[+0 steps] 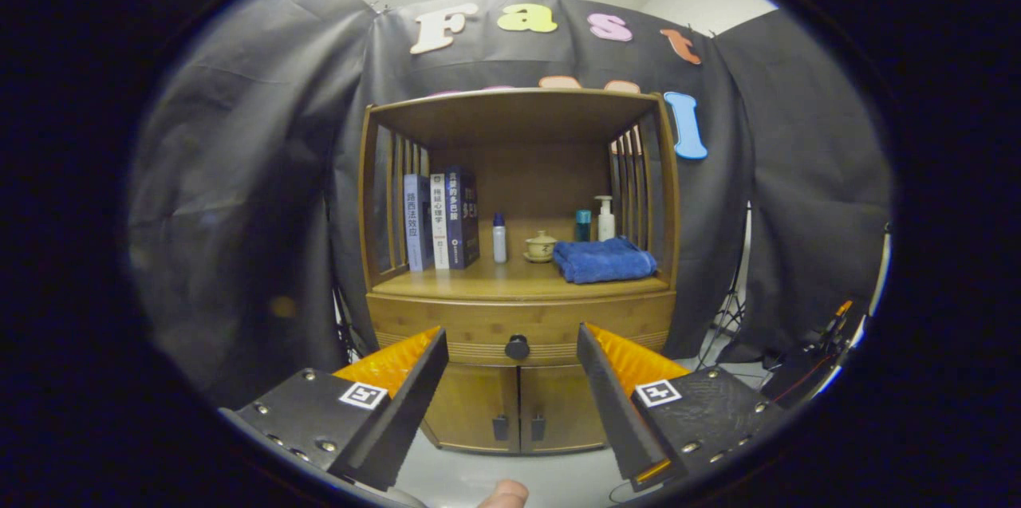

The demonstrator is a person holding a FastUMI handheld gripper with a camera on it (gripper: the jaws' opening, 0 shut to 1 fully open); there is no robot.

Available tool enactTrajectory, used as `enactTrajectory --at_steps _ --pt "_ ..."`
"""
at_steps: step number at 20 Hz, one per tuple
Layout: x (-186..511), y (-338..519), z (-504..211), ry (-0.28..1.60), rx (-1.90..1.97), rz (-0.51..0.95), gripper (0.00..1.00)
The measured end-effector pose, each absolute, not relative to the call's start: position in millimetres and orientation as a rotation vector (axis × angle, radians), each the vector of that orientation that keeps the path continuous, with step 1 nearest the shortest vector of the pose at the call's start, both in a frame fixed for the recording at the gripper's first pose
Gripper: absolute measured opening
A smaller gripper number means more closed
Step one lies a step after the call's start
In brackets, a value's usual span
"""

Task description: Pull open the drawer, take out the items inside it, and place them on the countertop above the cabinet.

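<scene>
A wooden cabinet stands ahead of me, its drawer (518,324) closed, with a round dark knob (517,347) at its middle. The knob sits beyond my fingers, in line with the gap between them. My gripper (510,348) is open, well short of the cabinet, with nothing held. The countertop (494,277) above the drawer carries three upright books (440,219), a small white bottle (499,238), a lidded ceramic cup (541,246), a teal bottle (583,226), a white pump bottle (605,218) and a folded blue towel (604,260). The drawer's inside is hidden.
Two small doors (517,406) with dark handles sit below the drawer. Slatted side walls and a top shelf (514,105) enclose the countertop. Black cloth hangs behind and beside the cabinet. Cables and gear (814,356) lie on the floor to the right. A fingertip (504,494) shows below my fingers.
</scene>
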State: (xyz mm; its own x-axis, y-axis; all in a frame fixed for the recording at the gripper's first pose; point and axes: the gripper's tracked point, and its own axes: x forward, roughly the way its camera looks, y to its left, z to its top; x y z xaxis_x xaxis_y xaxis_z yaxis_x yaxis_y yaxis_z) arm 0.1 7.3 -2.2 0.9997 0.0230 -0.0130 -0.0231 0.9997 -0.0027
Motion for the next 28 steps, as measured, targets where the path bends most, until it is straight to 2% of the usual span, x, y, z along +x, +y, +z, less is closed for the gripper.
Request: enactTrajectory --at_steps 15,20,28 --pt "25 49 -31 0.004 -0.04 0.005 0.97" --pt "64 43 -53 0.011 -0.04 -0.024 0.97" --pt "168 17 -118 0.087 0.002 -0.092 0.97"
